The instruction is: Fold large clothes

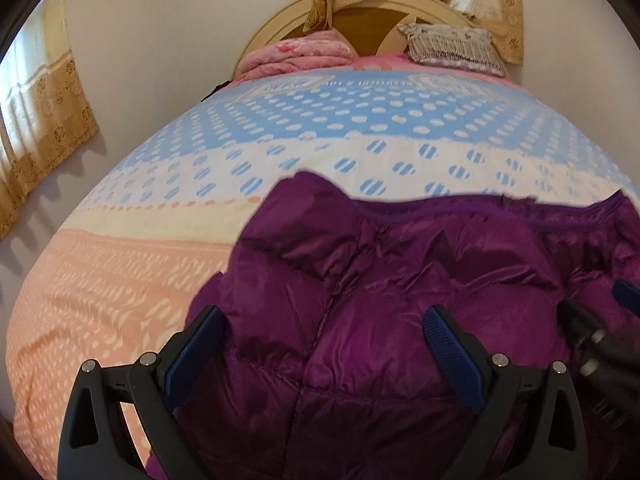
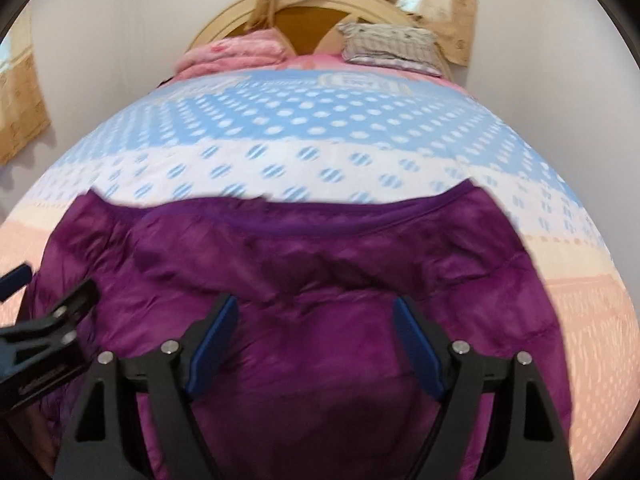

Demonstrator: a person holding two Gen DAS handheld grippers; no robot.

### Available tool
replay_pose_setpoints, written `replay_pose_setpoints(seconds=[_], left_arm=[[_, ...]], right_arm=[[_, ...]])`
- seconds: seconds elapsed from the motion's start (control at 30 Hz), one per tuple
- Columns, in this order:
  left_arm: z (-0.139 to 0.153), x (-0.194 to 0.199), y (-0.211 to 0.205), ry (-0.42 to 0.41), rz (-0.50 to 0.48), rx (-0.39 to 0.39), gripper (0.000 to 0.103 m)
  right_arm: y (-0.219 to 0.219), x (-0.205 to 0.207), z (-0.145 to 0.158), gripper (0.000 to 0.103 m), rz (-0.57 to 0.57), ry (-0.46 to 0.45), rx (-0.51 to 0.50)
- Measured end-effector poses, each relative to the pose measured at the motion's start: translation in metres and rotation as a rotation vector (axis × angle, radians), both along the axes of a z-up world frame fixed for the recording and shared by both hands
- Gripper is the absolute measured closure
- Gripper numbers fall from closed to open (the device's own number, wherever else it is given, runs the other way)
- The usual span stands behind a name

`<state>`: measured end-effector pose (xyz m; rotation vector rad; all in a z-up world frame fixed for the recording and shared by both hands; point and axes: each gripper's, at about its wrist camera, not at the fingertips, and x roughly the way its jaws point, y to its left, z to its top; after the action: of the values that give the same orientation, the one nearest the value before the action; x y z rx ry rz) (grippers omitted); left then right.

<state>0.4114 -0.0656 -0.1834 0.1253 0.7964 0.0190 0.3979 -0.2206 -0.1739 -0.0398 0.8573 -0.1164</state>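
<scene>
A purple quilted down jacket [image 1: 380, 300] lies spread on the bed, its far hem edge toward the headboard; it also fills the lower half of the right wrist view [image 2: 300, 280]. My left gripper [image 1: 324, 316] is open and empty, its jaws wide apart just above the jacket's left part. My right gripper [image 2: 314, 308] is open and empty above the jacket's middle. The right gripper shows at the right edge of the left wrist view [image 1: 600, 340]. The left gripper shows at the left edge of the right wrist view [image 2: 44, 320].
The bed cover [image 1: 120, 280] has pink, cream and blue dotted bands. A pink folded blanket [image 1: 296, 54] and a patterned pillow [image 1: 452, 48] lie at the wooden headboard [image 1: 272, 28]. Beige curtains [image 1: 40, 120] hang on the left wall and behind the headboard.
</scene>
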Motion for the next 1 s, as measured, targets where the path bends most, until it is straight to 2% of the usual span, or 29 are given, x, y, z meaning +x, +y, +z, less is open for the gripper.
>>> replay_pose_setpoints(seconds=[0.03,0.1,0.43,0.6,0.63,0.67,0.7,0.73,0.83,0.93,0.97,1.0], left_arm=[[-0.006,0.001,-0.001,-0.001,0.007,0.018,0.002],[-0.012,0.002,-0.001,0.002,0.005,0.012,0.002],[-0.022,0.007,-0.009,-0.001,0.014,0.045,0.002],[-0.020,0.008,-0.004,0.022,0.012,0.018,0.001],[-0.015,0.005,0.001,0.038,0.031,-0.001,0.002],[-0.007,-0.004,0.013,0.055,0.056,-0.054,0.002],[0.005,-0.018,0.023,0.035,0.054,-0.103,0.002],[0.019,-0.037,0.034,-0.020,0.048,-0.122,0.002],[0.029,-0.075,0.056,-0.097,0.071,-0.073,0.002],[0.003,-0.091,0.085,-0.028,0.141,-0.099,0.002],[-0.013,-0.093,0.097,0.021,0.184,-0.113,0.002],[-0.022,-0.094,0.104,0.048,0.197,-0.156,0.002]], right_arm=[[0.003,0.001,-0.008,0.021,-0.009,0.004,-0.031],[0.004,0.001,-0.018,0.021,-0.011,-0.008,-0.027],[0.009,0.003,-0.026,0.018,-0.002,0.000,-0.063],[0.010,0.002,-0.026,0.018,-0.002,0.004,-0.059],[0.008,0.001,-0.023,0.018,0.003,0.010,-0.045],[0.006,-0.003,-0.018,0.018,0.007,0.021,-0.028],[0.006,-0.012,-0.010,0.019,0.007,0.010,-0.015],[0.009,-0.025,-0.001,0.019,0.016,-0.015,-0.008],[0.022,-0.070,0.012,0.016,0.073,-0.068,-0.052],[0.026,-0.093,-0.005,0.015,0.051,-0.043,-0.091],[0.028,-0.096,-0.014,0.015,0.049,-0.035,-0.097],[0.028,-0.097,-0.019,0.015,0.045,-0.033,-0.097]])
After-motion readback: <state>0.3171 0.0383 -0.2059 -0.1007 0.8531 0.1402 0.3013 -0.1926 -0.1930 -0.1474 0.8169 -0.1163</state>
